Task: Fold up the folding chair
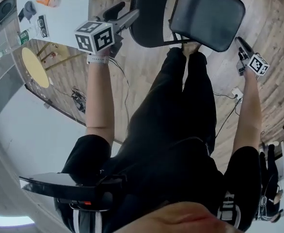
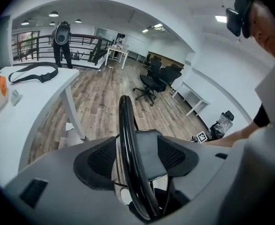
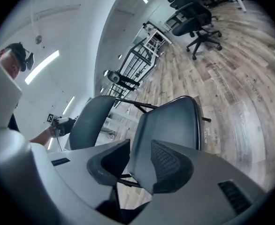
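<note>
Head view: black metal folding chair (image 1: 207,13) stands unfolded. Left gripper (image 2: 136,158) jaws wide, straddling its black tubular rim (image 2: 126,135) without pressing. Right gripper (image 3: 137,168) narrowly parted around seat panel (image 3: 170,121) edge.

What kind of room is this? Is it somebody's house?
Most likely an open office or work studio, not a house: black wheeled office chairs stand on a wide wood floor, and there are long white desks like the ones people work at.

folding chair (image 1: 207,16) unfolded on wood floor (image 1: 258,13); left tool (image 1: 132,16) at backrest, right tool (image 1: 240,43) by seat edge
</note>
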### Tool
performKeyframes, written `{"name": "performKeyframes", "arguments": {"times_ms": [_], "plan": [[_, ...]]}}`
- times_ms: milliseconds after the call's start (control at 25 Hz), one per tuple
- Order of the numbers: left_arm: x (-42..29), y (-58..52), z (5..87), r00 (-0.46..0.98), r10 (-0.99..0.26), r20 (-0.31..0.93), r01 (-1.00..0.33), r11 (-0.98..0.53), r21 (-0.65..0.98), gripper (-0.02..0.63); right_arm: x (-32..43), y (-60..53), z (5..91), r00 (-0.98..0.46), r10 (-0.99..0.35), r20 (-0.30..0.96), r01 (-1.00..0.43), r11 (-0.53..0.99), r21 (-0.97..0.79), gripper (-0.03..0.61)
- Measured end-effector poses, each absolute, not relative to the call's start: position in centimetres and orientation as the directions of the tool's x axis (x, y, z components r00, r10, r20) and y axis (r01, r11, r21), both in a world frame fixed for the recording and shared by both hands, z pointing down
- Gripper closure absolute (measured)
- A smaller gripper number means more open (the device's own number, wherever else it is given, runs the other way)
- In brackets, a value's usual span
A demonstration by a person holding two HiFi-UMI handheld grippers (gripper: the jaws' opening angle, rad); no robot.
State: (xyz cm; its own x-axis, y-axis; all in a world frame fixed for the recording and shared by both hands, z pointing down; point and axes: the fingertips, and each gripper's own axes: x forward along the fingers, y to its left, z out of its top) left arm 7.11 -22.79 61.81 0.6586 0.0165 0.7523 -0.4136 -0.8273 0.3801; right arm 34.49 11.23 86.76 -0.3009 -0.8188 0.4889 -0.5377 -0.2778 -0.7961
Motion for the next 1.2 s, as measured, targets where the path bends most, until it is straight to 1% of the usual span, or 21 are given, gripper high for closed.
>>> {"name": "performKeyframes", "arguments": {"times_ms": [120,200,320,440,520,680,920,960,1040,1120,1160,1200], "plan": [[7.7,-23.0,63.3,0.643,0.041,0.765,-0.402,-0.832,0.383,0.356,36.2,11.3,89.9,-0.249,-0.842,0.479,-0.53,-0.295,-0.795,0.435],[8.0,-23.0,64.0,0.626,0.064,0.777,-0.392,-0.836,0.384,0.354,36.9,11.7,92.5,-0.239,-0.84,0.488,-0.509,-0.32,-0.799,0.389],[8.3,-23.2,64.3,0.603,0.085,0.793,-0.387,-0.838,0.384,0.353,36.1,12.7,95.9,-0.296,-0.813,0.501,-0.435,-0.353,-0.828,0.291],[8.6,-22.9,64.3,0.581,0.109,0.807,-0.385,-0.836,0.39,0.353,35.4,12.8,98.1,-0.364,-0.79,0.493,-0.398,-0.347,-0.849,0.261],[8.8,-22.7,64.7,0.564,0.13,0.816,-0.382,-0.834,0.397,0.353,36.0,12.2,99.1,-0.372,-0.795,0.48,-0.373,-0.346,-0.861,0.253],[9.1,-22.4,66.5,0.519,0.174,0.837,-0.383,-0.828,0.41,0.353,36.0,10.3,100.3,-0.394,-0.829,0.397,-0.283,-0.301,-0.911,0.25],[9.5,-22.3,67.6,0.476,0.189,0.859,-0.407,-0.818,0.406,0.359,35.8,11.1,102.9,-0.466,-0.799,0.381,-0.241,-0.3,-0.923,0.25],[9.4,-22.3,67.6,0.469,0.183,0.864,-0.412,-0.82,0.397,0.377,35.7,11.0,103.1,-0.476,-0.793,0.379,-0.244,-0.295,-0.924,0.25],[9.2,-22.6,67.5,0.458,0.162,0.874,-0.421,-0.826,0.374,0.469,35.6,10.8,103.3,-0.495,-0.792,0.357,-0.237,-0.272,-0.933,0.25],[9.1,-22.6,67.3,0.458,0.153,0.876,-0.425,-0.827,0.367,0.486,35.3,10.4,103.0,-0.513,-0.802,0.305,-0.197,-0.236,-0.952,0.254],[9.1,-22.6,67.3,0.46,0.151,0.875,-0.426,-0.827,0.367,0.493,35.1,10.2,102.8,-0.518,-0.808,0.283,-0.168,-0.228,-0.959,0.279],[9.1,-22.6,67.3,0.462,0.15,0.874,-0.428,-0.825,0.368,0.497,34.9,10.3,102.6,-0.517,-0.812,0.271,-0.13,-0.238,-0.962,0.288]]}}
